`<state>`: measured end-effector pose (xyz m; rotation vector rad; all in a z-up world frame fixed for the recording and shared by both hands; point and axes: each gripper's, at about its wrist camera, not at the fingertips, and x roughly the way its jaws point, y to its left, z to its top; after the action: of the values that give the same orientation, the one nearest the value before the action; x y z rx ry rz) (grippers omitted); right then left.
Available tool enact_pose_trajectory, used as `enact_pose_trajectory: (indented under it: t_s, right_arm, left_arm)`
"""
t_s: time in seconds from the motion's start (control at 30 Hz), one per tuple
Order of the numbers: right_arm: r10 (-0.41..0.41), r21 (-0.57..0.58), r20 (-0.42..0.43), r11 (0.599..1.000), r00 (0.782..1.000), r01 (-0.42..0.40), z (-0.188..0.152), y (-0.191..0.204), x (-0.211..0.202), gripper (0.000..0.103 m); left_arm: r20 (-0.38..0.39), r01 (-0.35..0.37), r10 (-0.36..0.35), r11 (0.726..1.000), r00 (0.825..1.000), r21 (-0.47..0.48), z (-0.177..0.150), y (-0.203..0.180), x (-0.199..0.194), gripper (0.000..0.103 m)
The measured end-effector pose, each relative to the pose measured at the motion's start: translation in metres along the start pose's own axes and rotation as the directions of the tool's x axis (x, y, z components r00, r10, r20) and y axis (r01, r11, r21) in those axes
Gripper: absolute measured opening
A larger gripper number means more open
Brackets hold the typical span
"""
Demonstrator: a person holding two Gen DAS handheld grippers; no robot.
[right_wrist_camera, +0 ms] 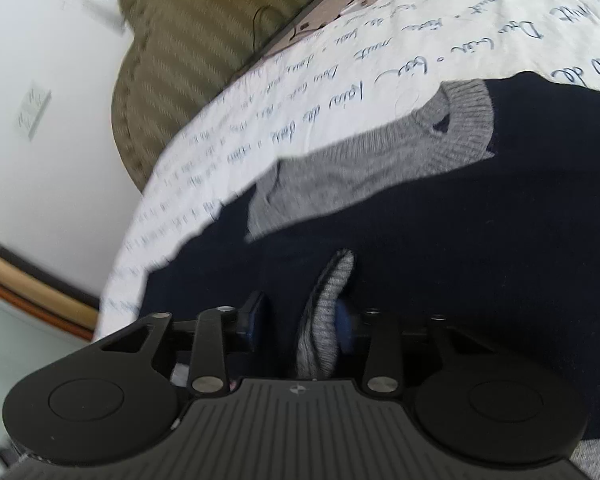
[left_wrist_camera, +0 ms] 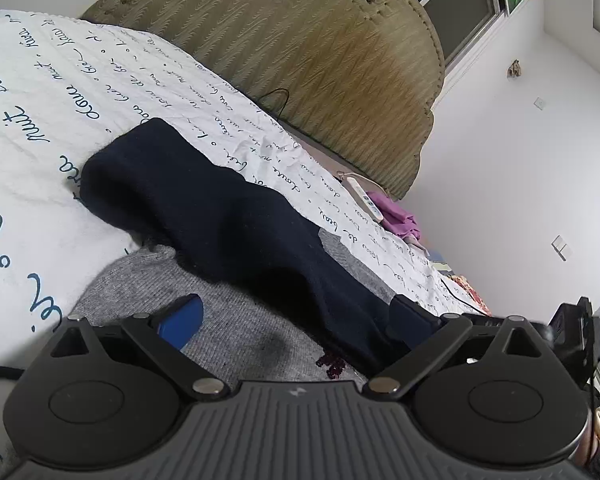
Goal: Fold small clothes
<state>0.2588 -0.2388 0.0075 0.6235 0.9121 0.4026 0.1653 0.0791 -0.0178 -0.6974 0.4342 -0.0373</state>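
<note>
I'm looking along my left claw (left_wrist_camera: 296, 320), which is standing spread wide over the sweater (left_wrist_camera: 236, 320) on the bed (left_wrist_camera: 40, 128); its blue pad (left_wrist_camera: 182, 320) is hovering above grey knit, and the other finger (left_wrist_camera: 414, 320) is sitting at the edge of a navy sleeve (left_wrist_camera: 228, 216) that is lying folded across the grey body. Nothing is being pinched between these fingers.

My right claw (right_wrist_camera: 300, 320) is sitting partly closed, with a fold of grey ribbed knit (right_wrist_camera: 324, 312) rising between the fingers. The right pad (right_wrist_camera: 344, 320) is lying against that fold; the left finger (right_wrist_camera: 252, 316) is standing apart from it, so I cannot tell whether the knit is truly being gripped. The picture here is blurring.

The sweater's navy part (right_wrist_camera: 500, 220) is spreading over the white sheet with its script print, the grey collar (right_wrist_camera: 460, 120) facing the olive headboard (left_wrist_camera: 300, 60). A white remote (left_wrist_camera: 366, 200) and purple cloth (left_wrist_camera: 396, 216) are lying near the headboard, well apart from the sweater
</note>
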Motion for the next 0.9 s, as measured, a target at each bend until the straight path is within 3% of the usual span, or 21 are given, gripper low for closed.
enact_pose_trajectory:
  t_s: [0.07,0.13,0.37,0.47,0.6,0.8,0.9]
  right_arm:
    - [-0.005,-0.019,0.013,1.0,1.0,0.005,-0.003,0.001,0.0,0.024]
    - [0.001,0.001,0.018,1.0,1.0,-0.001,-0.002,-0.001,-0.002,0.018]
    - [0.078,-0.075,0.167,0.995,0.983,-0.066,0.027,0.012,-0.064,0.017]
    - [0.019,-0.038,0.216,0.999,0.976,-0.011,0.037,-0.016,-0.091,0.018]
    - [-0.094,0.056,0.18,0.995,0.979,0.085,0.03,-0.062,-0.096,0.018]
    - [-0.08,0.065,0.24,0.996,0.968,0.066,0.031,-0.078,-0.128,0.018]
    - [-0.143,0.077,0.241,0.989,0.96,0.128,0.038,-0.092,-0.139,0.018]
  left_arm:
    - [0.003,0.001,-0.001,1.0,1.0,-0.002,0.0,0.0,0.0,0.101]
    - [0.004,-0.001,0.001,1.0,1.0,-0.001,0.0,0.0,0.0,0.101]
    - [0.019,0.016,-0.015,1.0,1.0,-0.025,0.0,0.003,-0.002,0.101]
    - [0.019,0.013,-0.013,1.0,1.0,-0.023,0.0,0.003,-0.002,0.101]
    - [0.017,0.01,-0.009,1.0,1.0,-0.019,0.0,0.002,-0.002,0.101]
    - [0.014,0.003,-0.003,1.0,1.0,-0.011,0.0,0.0,-0.001,0.101]
    - [0.013,0.003,-0.003,1.0,1.0,-0.01,0.0,0.0,-0.001,0.101]
